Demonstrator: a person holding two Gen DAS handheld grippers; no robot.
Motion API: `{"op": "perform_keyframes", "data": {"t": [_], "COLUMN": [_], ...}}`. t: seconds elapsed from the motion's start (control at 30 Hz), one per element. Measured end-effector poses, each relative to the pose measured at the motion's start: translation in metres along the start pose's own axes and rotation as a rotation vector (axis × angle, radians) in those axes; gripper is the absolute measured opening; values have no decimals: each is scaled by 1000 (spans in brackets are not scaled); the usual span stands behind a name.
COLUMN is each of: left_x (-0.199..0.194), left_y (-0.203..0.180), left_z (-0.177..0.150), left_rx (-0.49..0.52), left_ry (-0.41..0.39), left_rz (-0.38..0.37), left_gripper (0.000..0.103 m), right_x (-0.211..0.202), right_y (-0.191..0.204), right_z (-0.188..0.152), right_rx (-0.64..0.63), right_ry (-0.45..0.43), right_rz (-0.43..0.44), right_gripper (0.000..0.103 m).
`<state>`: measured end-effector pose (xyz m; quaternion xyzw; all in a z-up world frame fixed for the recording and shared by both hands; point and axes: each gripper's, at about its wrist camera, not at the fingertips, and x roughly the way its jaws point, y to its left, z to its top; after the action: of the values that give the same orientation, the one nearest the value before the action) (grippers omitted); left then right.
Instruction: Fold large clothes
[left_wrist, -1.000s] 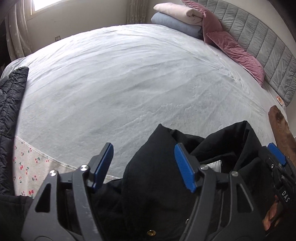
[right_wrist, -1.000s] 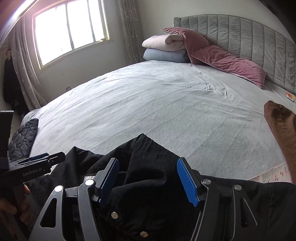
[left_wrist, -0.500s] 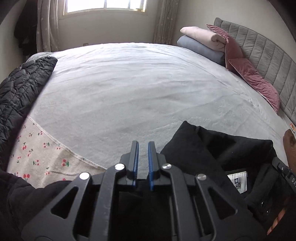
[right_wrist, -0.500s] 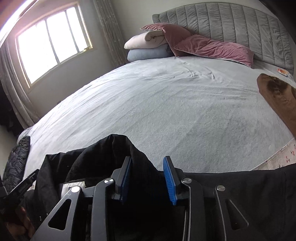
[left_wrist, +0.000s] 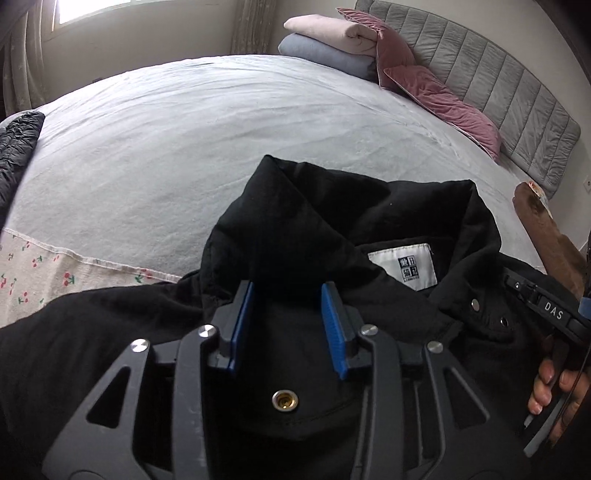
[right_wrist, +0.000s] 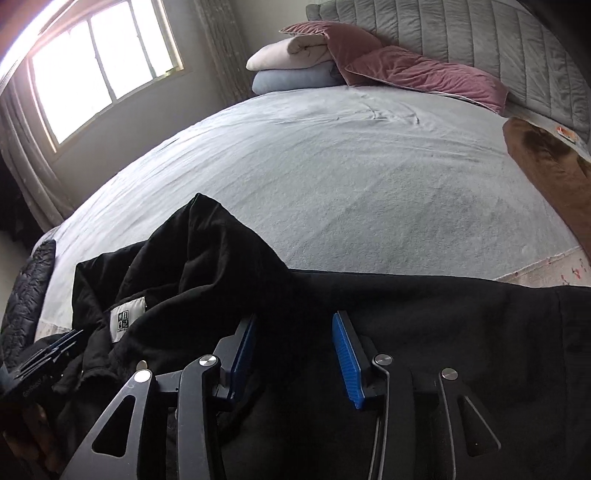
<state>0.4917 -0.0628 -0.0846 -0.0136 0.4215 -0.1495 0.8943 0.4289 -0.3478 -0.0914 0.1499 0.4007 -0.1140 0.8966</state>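
Both grippers dropped toward the jacket (left_wrist: 388, 206) since a second ago. Left gripper (left_wrist: 288, 325) jaws opening, half apart, black cloth between, not pinched. Right gripper (right_wrist: 295, 354) jaws opening, likewise over cloth. Jacket lies collar-up on bed (left_wrist: 184, 129) near edge.

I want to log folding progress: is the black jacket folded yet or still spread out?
Not folded: the black jacket lies spread across the near edge of the bed, hood rumpled and its white neck label exposed.
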Motion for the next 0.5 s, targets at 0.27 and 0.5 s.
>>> {"op": "perform_keyframes", "data": {"t": [0.27,0.5], "left_x": [-97,-231], "left_y": [-14,4], "left_z": [-31,-91], "left_rx": [73,78], "left_ry": [100,121], "left_rz": [27,27], "left_gripper": [77,89], "right_x": [-125,-263], "right_y": [-33,-66], "right_z": [-36,-95], "right_rx": [-75,-116], "right_ry": [79,90], "right_rz": [28,58], "right_gripper": [74,85]}}
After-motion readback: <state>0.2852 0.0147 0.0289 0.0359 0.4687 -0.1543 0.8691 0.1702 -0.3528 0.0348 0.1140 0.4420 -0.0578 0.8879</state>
